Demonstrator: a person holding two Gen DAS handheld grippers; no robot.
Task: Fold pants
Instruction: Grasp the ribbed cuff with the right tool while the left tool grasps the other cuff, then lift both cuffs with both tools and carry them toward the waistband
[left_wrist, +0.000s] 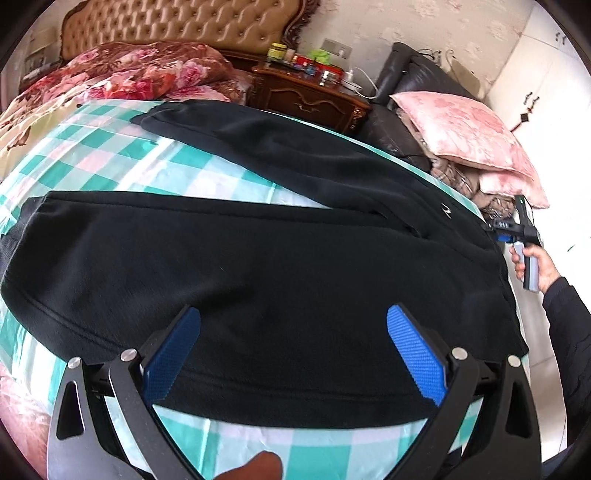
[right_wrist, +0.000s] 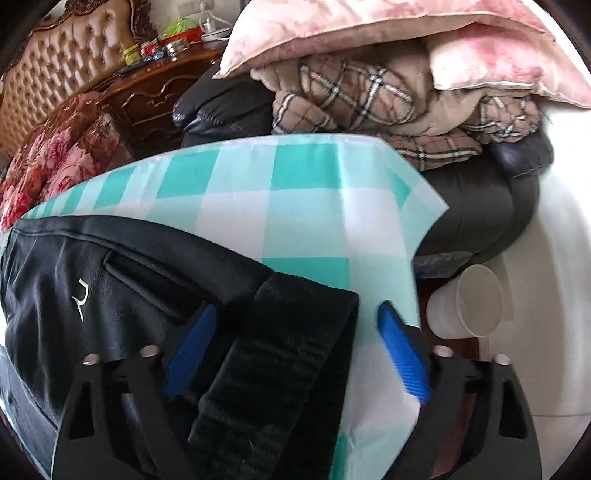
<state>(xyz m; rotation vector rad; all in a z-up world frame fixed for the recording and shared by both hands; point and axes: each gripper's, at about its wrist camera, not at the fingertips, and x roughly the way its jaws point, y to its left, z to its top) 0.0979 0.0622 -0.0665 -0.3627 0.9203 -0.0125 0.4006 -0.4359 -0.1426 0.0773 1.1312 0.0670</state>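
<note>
The black pants lay spread on the bed, over a teal-and-white checked sheet, the two legs splayed apart in a V and the waist end toward the bed's right edge. I judged I was at the very start of the fold: nothing was doubled over yet and both tools were only getting into place. My left gripper hovered over the near leg with its blue pads wide apart and nothing pinched between them; whether the tips touched the cloth I could not tell. My right gripper stood at the waist corner, jaws apart, with the ribbed waistband lying between the pads but not squeezed; the right pad sat over bare sheet just beside the band's edge. The next move, as I read it, called for closing the right jaws on that waistband corner and taking a matching hold on the near leg's outer edge with the left, then lifting both together and carrying the near leg across onto the far one so the seams lined up. The only marking I could read was a small white emblem on the hip near the pocket, shaped somewhat like a slanted letter R; no words or brand name were legible.
</note>
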